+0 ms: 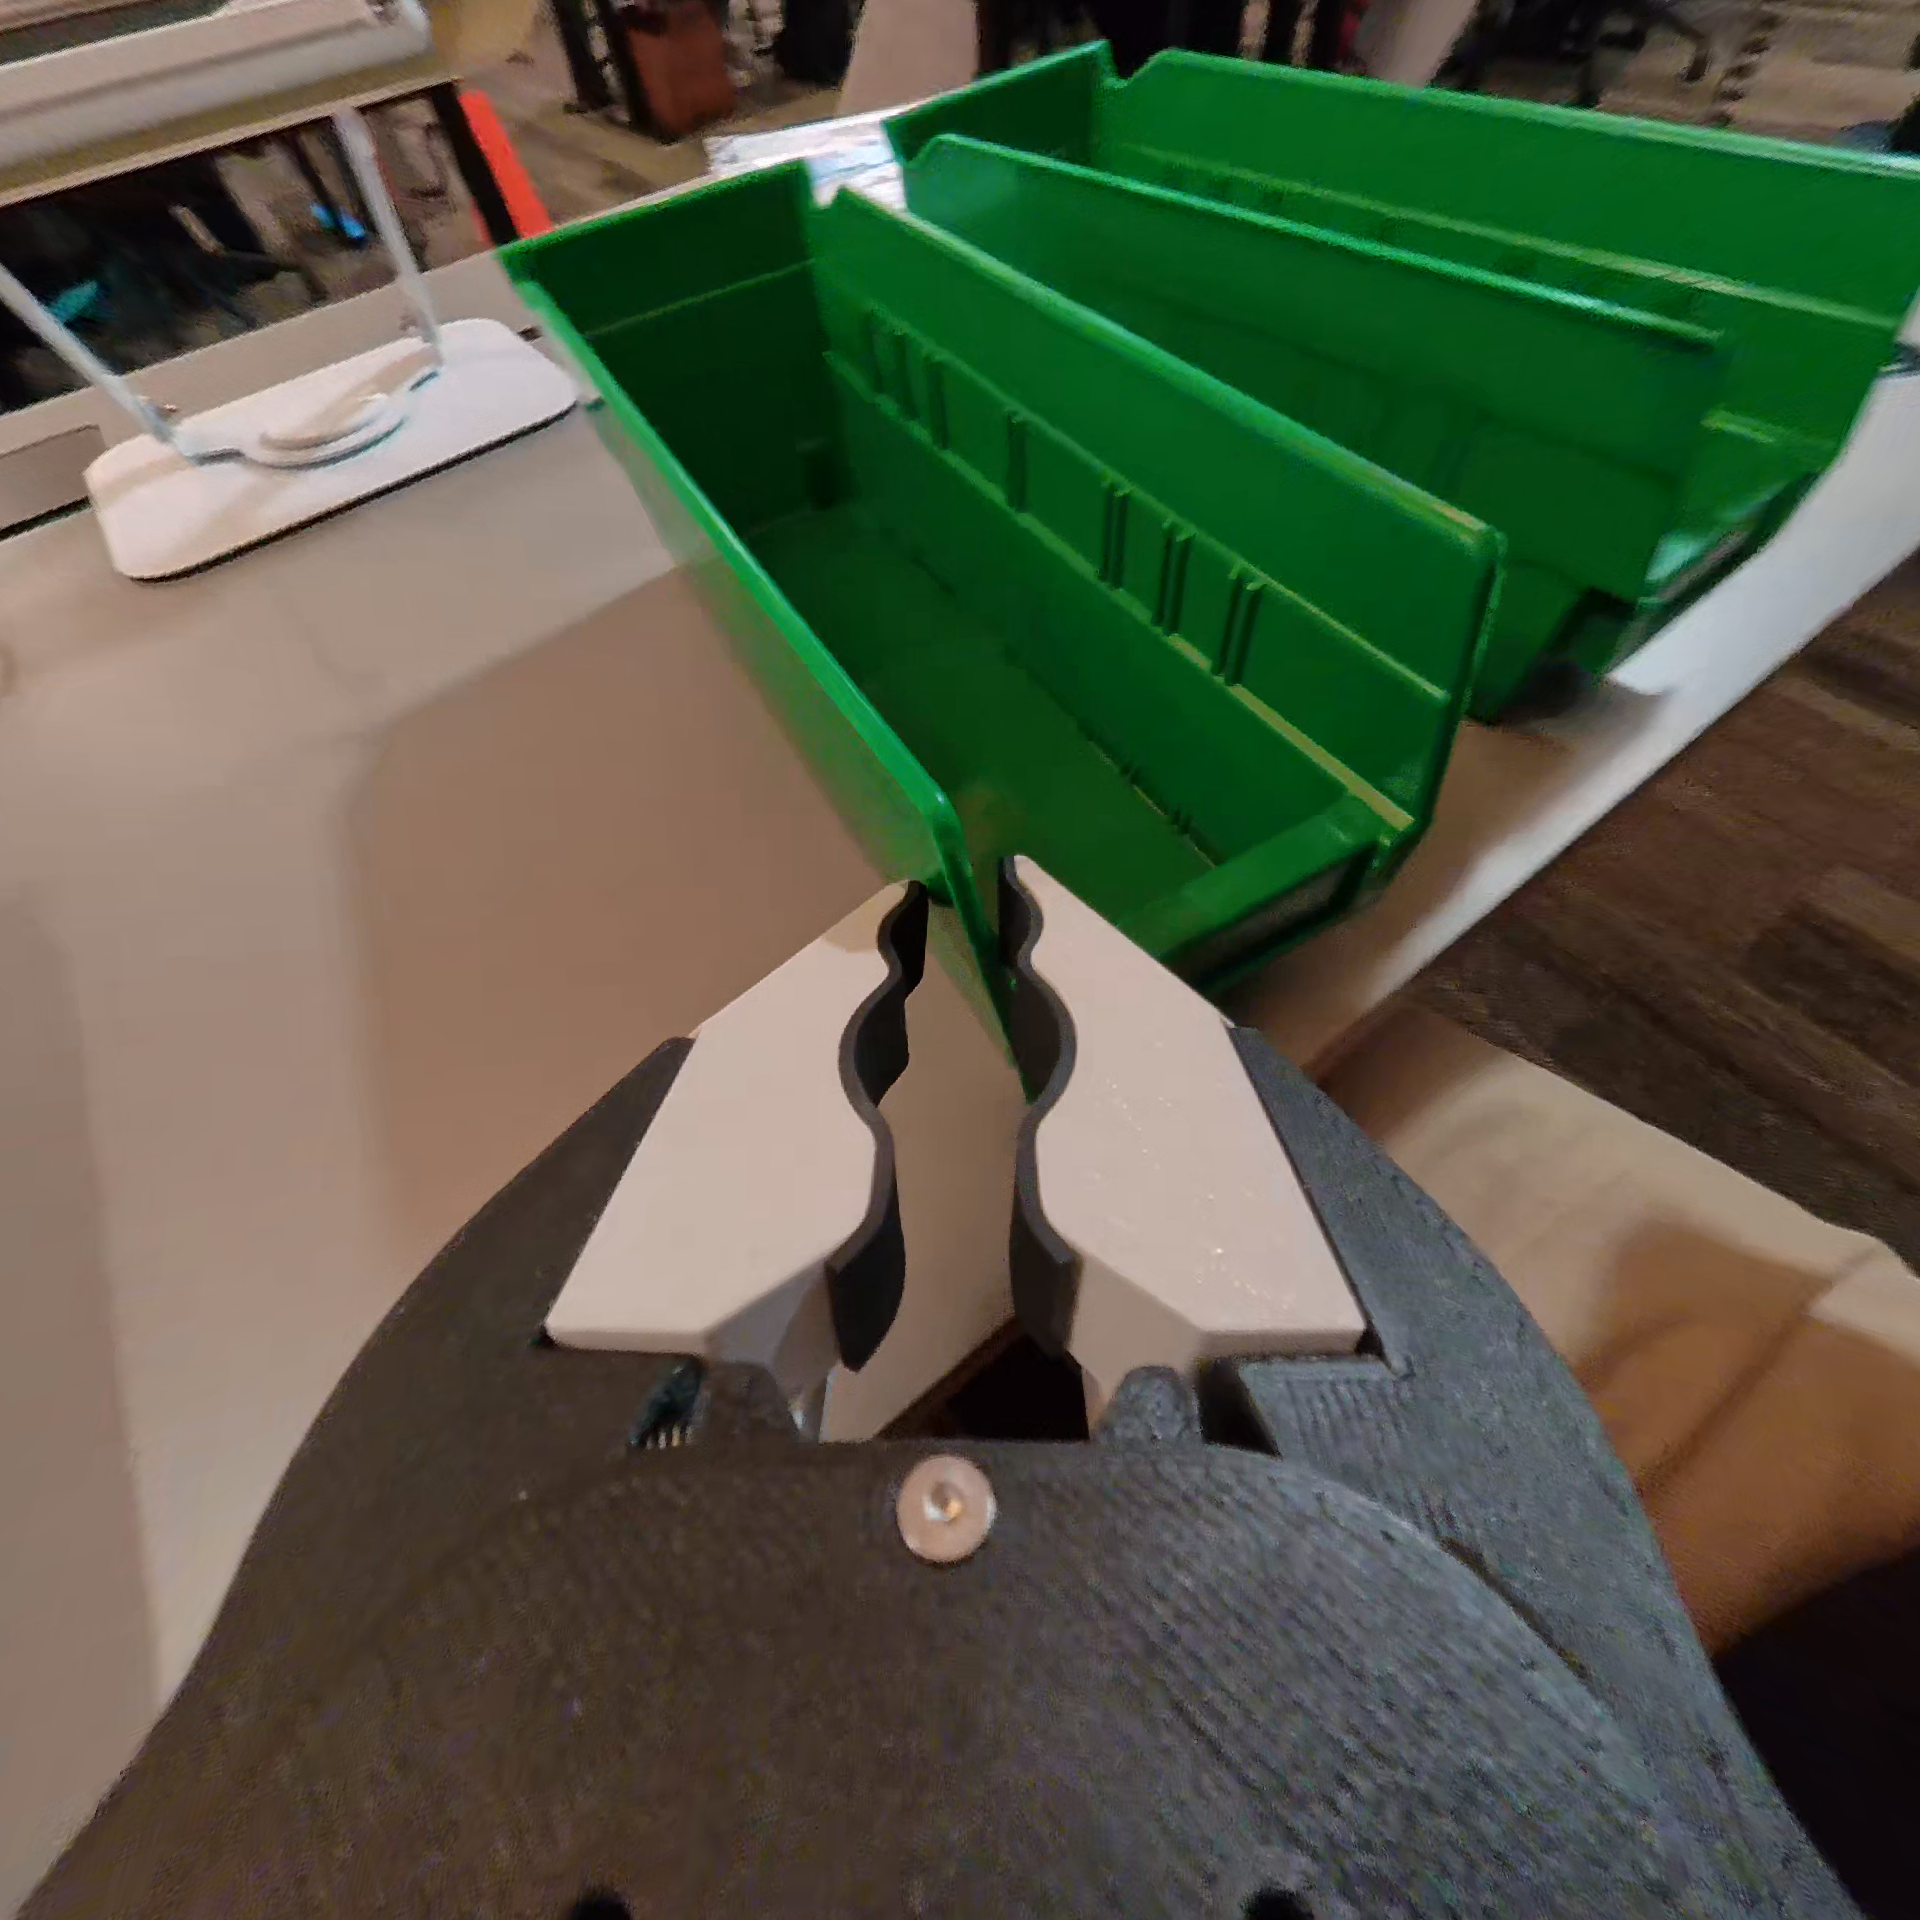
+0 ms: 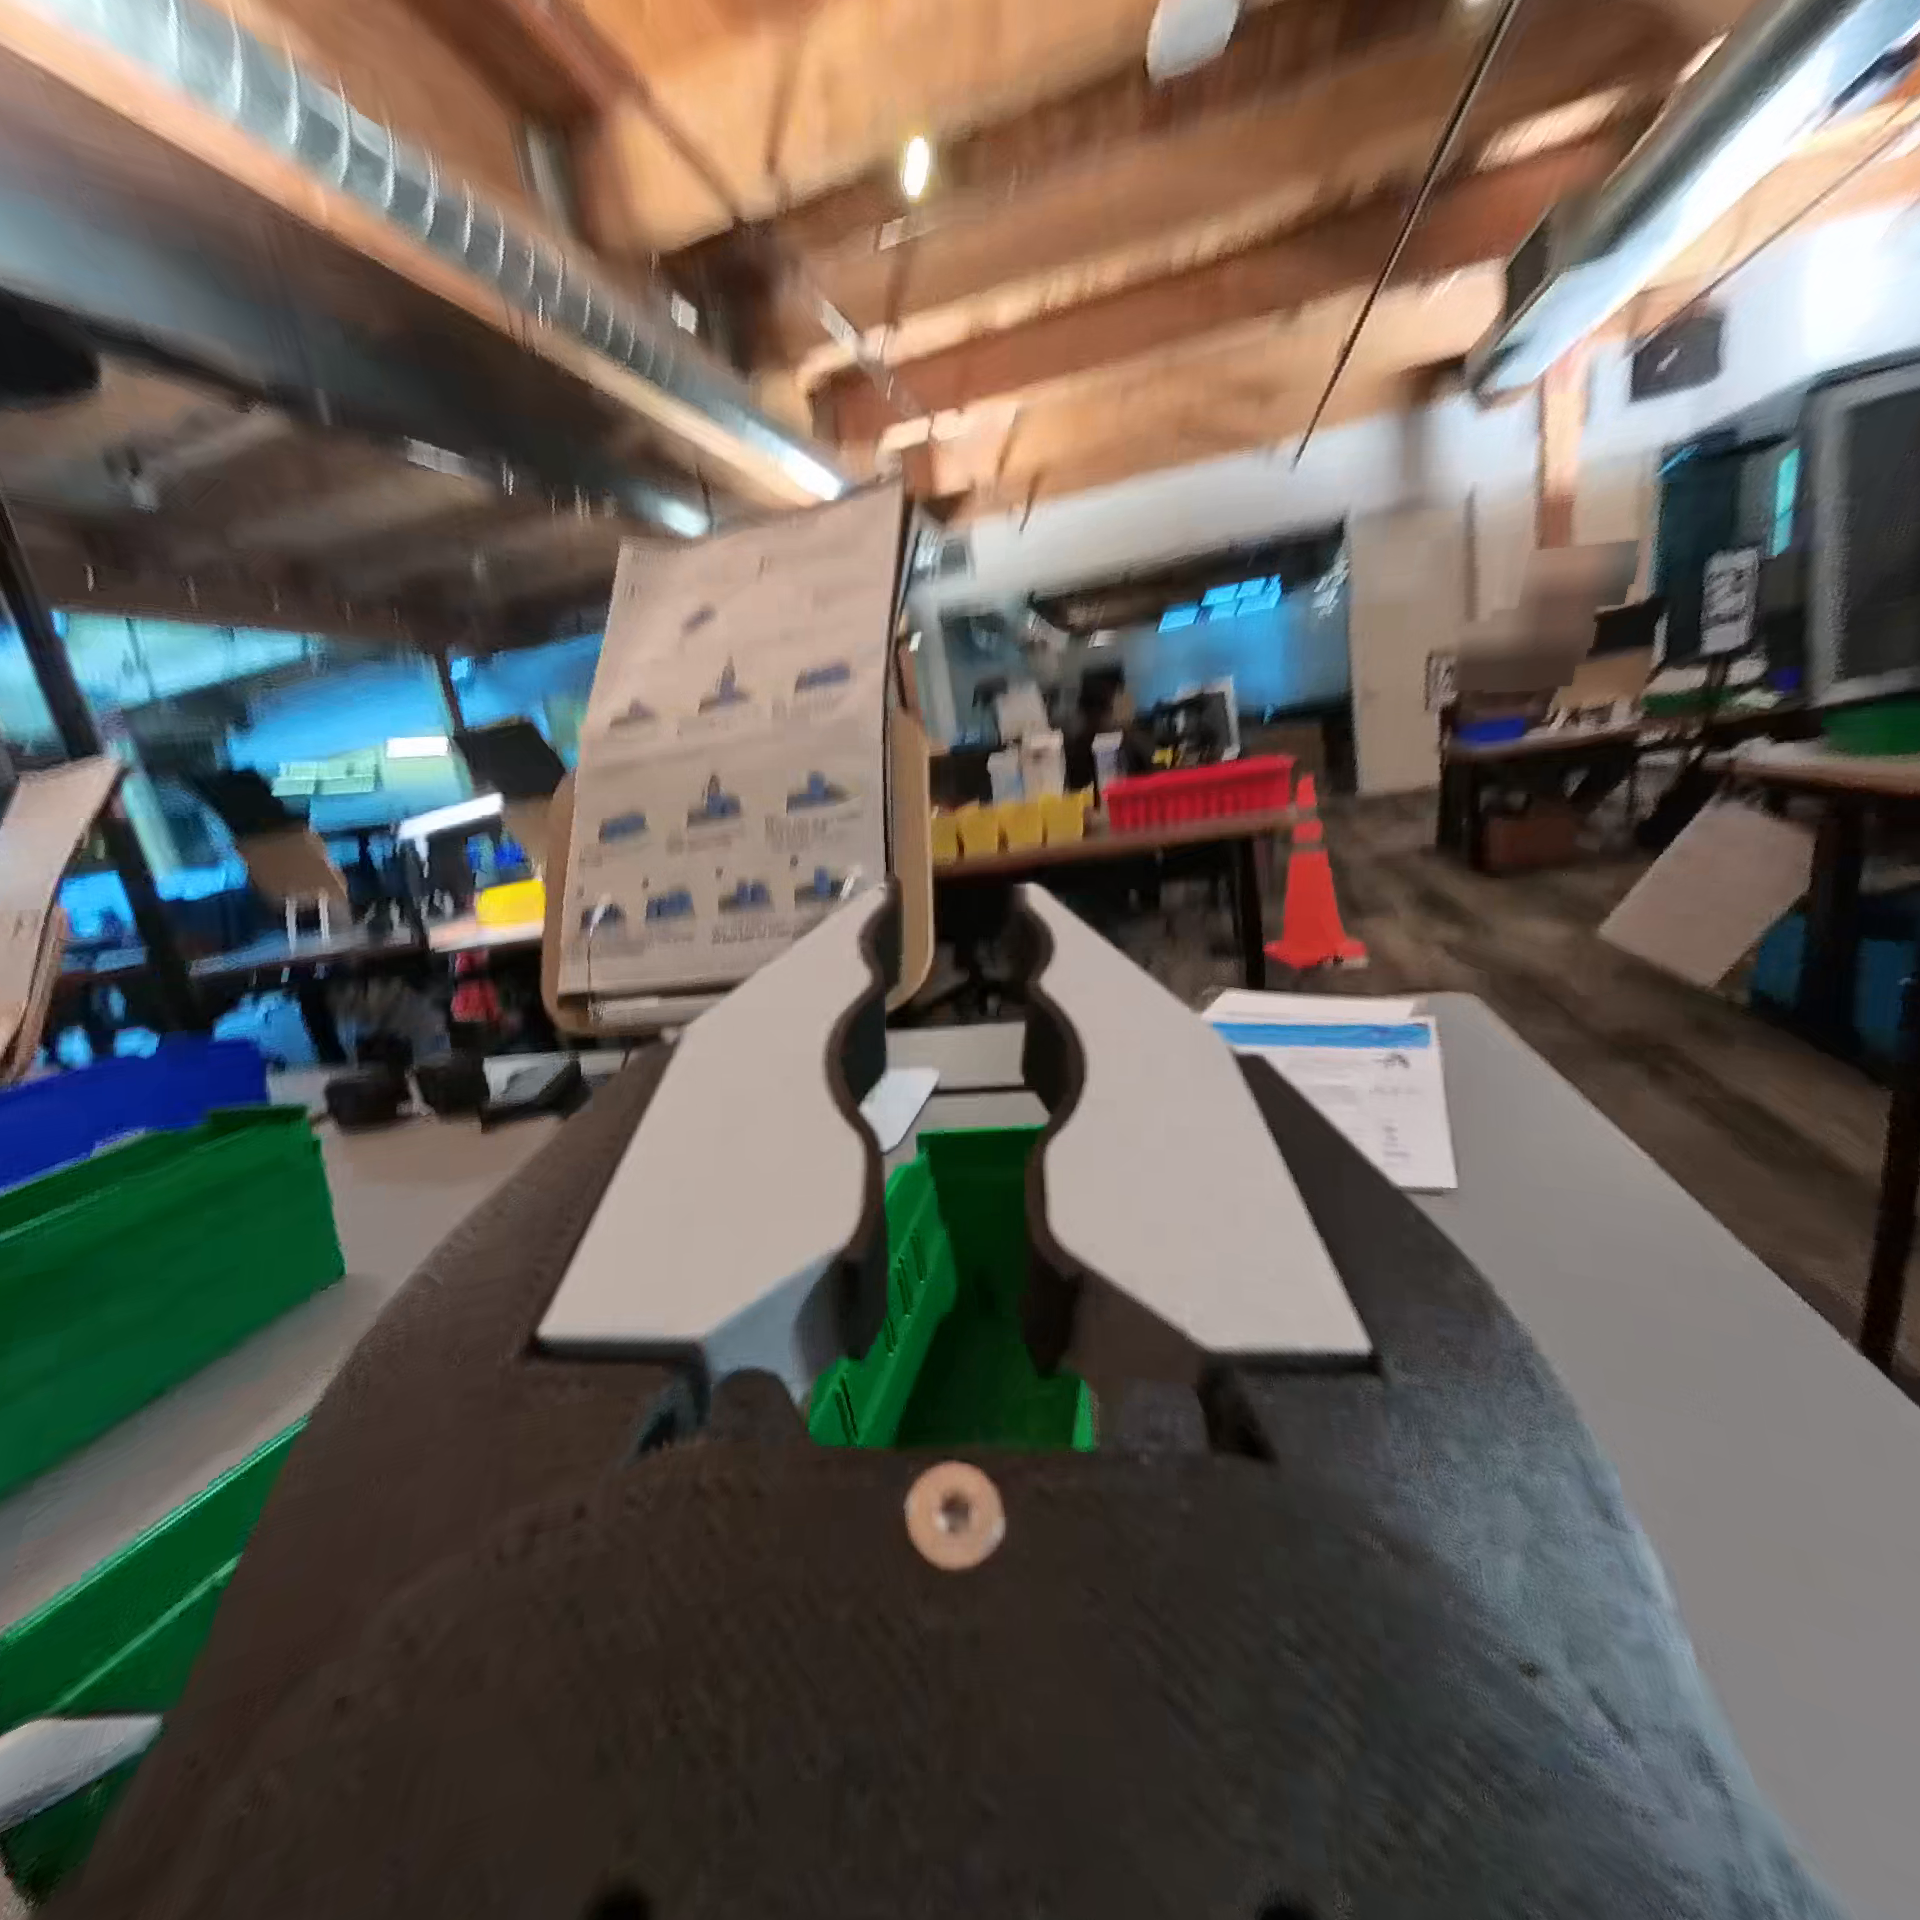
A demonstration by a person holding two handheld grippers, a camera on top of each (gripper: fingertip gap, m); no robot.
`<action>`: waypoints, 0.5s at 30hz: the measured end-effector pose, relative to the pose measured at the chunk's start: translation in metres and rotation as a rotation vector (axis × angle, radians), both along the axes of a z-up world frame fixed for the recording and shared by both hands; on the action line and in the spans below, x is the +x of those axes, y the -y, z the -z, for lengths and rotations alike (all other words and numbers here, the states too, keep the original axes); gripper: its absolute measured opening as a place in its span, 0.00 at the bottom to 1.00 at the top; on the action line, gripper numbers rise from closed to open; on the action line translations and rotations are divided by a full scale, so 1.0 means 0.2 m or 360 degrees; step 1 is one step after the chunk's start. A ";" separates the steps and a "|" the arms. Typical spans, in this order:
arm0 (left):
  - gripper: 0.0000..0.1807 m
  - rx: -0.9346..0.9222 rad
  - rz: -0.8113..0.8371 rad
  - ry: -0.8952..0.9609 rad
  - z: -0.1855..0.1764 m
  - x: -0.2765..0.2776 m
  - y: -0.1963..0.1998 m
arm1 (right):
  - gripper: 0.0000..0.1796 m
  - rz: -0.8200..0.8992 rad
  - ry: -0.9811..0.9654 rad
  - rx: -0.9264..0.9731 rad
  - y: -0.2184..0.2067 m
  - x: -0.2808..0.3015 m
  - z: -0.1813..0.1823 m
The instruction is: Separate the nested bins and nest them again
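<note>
In the left wrist view my left gripper [image 1: 968, 902] is shut on the near side wall of a long green bin [image 1: 1039, 623], close to its front corner. The bin looks tilted over the table [image 1: 312, 831]. Two more green bins [image 1: 1351, 343] lie side by side behind it to the right, the farthest [image 1: 1507, 177] at the table's back. In the right wrist view my right gripper [image 2: 956, 920] is open and empty and points up into the room. A green bin [image 2: 966, 1299] shows below, through the gap between its fingers. More green bins [image 2: 156, 1247] sit at the left.
A white stand base [image 1: 332, 436] sits on the table at the far left. The table's edge [image 1: 1558, 831] runs close to the bins' right ends, with floor beyond. In the right wrist view there are papers [image 2: 1340, 1081], a blue bin [image 2: 125, 1101] and a cardboard box [image 2: 738, 748].
</note>
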State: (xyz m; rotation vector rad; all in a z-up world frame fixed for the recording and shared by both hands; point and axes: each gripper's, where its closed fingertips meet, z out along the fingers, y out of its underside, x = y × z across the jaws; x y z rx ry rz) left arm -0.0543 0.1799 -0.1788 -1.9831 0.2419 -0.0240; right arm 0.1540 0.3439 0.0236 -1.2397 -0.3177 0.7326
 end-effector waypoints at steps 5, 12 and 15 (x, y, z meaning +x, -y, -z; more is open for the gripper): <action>0.10 0.0044 0.0117 0.0048 0.00 0.11 0.04 | 0.07 -0.0184 0.0305 -0.0077 0.19 0.10 0.38; 0.12 0.0029 0.0180 0.0138 0.00 0.12 0.01 | 0.26 -0.0129 0.0879 -0.0389 0.16 0.09 0.68; 0.11 0.0019 0.0183 0.0195 0.00 0.11 0.01 | 0.19 -0.0186 0.1036 -0.0510 0.15 0.06 0.82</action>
